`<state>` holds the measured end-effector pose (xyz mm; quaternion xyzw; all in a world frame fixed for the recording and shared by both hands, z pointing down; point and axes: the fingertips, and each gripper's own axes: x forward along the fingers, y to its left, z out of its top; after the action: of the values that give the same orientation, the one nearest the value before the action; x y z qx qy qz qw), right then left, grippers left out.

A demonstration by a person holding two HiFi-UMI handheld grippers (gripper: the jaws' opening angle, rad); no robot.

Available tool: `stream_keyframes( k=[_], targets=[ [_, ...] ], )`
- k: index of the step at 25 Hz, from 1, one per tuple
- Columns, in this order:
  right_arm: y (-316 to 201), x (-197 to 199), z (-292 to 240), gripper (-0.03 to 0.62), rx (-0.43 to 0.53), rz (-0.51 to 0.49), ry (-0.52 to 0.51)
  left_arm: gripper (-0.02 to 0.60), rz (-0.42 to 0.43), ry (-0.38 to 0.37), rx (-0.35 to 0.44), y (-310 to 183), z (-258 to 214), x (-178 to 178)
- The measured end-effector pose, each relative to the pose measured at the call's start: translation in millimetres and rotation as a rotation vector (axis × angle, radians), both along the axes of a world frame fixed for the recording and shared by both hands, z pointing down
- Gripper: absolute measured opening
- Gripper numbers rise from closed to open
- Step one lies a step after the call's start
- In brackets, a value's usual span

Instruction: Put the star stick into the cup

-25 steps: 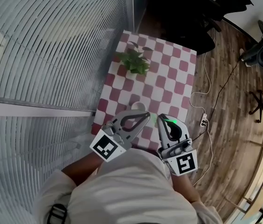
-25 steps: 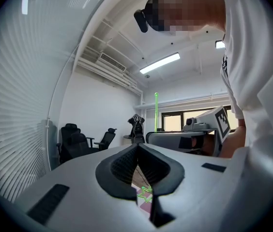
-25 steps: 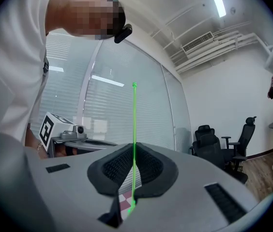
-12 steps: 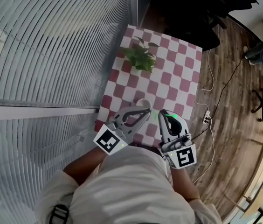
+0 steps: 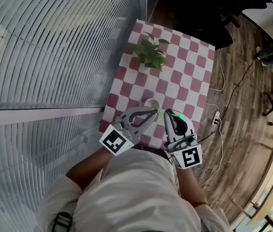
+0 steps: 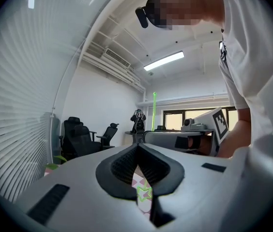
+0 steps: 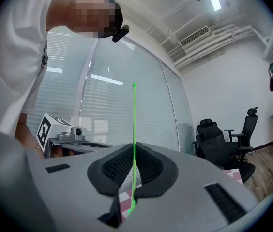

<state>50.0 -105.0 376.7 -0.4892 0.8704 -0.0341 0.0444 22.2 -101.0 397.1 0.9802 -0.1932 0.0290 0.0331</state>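
Stick (image 7: pixel 134 120) in R gripper (image 5: pixel 167 115), near cup (image 5: pixel 152 103)

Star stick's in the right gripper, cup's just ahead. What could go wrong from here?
1. The right gripper pinches the thin star stick at one spot only, so it may pivot against the white cup rim.
2. The left gripper tips sit beside the cup and could knock it over.

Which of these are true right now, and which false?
The right hand-held gripper is shut on the thin green star stick: true.
The stick lies flat: false, it stands upright.
The stick sits in the small white cup: false, the gripper holds it outside the cup.
The left hand-held gripper grips the cup: false, it is shut and empty.
The leafy green potted plant stands on the red-and-white checkered table: true.
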Motion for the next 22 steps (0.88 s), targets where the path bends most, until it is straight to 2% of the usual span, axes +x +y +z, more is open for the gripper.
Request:
stream_keyframes(
  k=[7, 22],
  targets=[
    [-4.1, -2.3, 26.4, 0.040, -0.007, -0.030, 0.010, 0.032, -0.032, 0.001, -0.013, -6.4, 15.6, -6.2],
    [-13.1, -7.6, 76.3, 0.040, -0.033, -0.077, 0.023, 0.032, -0.025, -0.030, -0.018, -9.3, 58.4, -4.6]
  ],
)
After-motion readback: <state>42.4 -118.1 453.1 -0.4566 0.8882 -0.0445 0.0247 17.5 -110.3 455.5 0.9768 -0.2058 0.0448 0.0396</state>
